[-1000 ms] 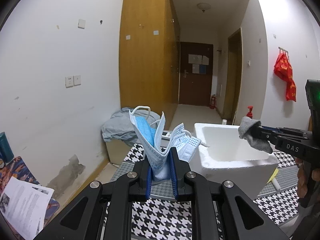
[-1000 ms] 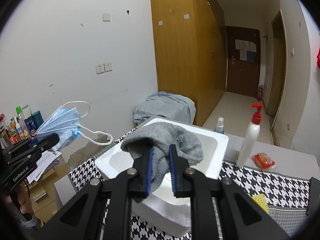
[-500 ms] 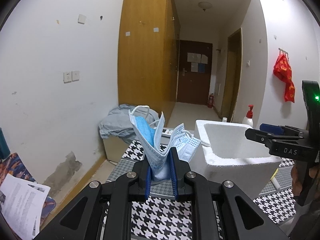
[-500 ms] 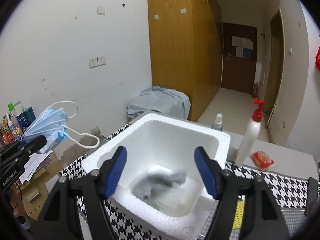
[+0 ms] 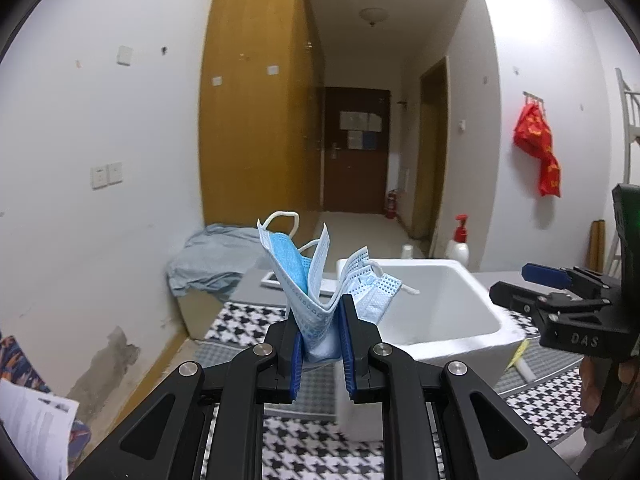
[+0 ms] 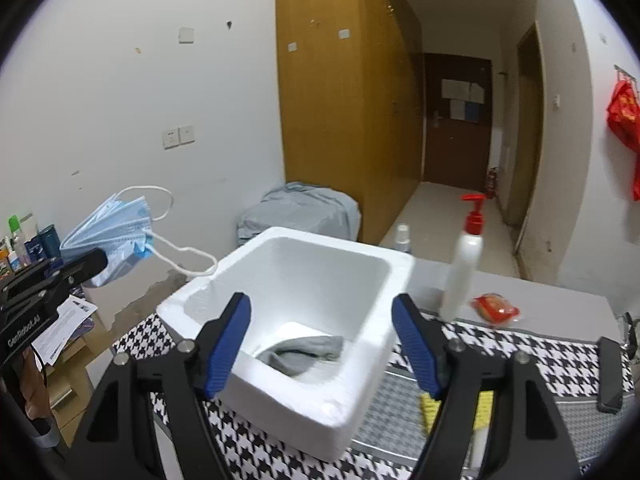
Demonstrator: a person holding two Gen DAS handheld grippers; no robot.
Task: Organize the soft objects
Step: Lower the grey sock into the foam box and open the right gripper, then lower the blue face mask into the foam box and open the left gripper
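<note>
Right wrist view: right gripper (image 6: 322, 344) has its blue-padded jaws spread wide, nothing between them, hovering over the near edge of the white foam box (image 6: 208, 304). Grey sock (image 6: 304, 354) lies crumpled on the box floor, toward the near right corner, on a white sheet. Box sits on the houndstooth mat (image 6: 560, 354); its walls are thick, and the mouth is unobstructed from above. Behind the box on the right: white pump bottle (image 6: 464, 268) with red head, standing upright just past the far right corner, a small spray bottle (image 6: 402, 236) at the far rim, and a red snack packet (image 6: 496, 308) on the grey tabletop beside the pump bottle. Yellow item (image 6: 484, 404) on the mat beside the box, partly hidden by the right finger. Left wrist view: left gripper (image 5: 322, 344) is clamped on a bunch of blue face masks (image 5: 308, 280), which stick up from the jaws with ear loops loose; one loop end hangs over the box's left rim. Masks are held in the air to the left of the box, outside it. Left of the table: drop to the floor, wall with sockets, loose papers (image 5: 36, 428). Grey cloth heap (image 5: 212, 260) on a low cabinet behind. Right gripper (image 5: 516, 286) shows at the box's right edge, above the rim.
</note>
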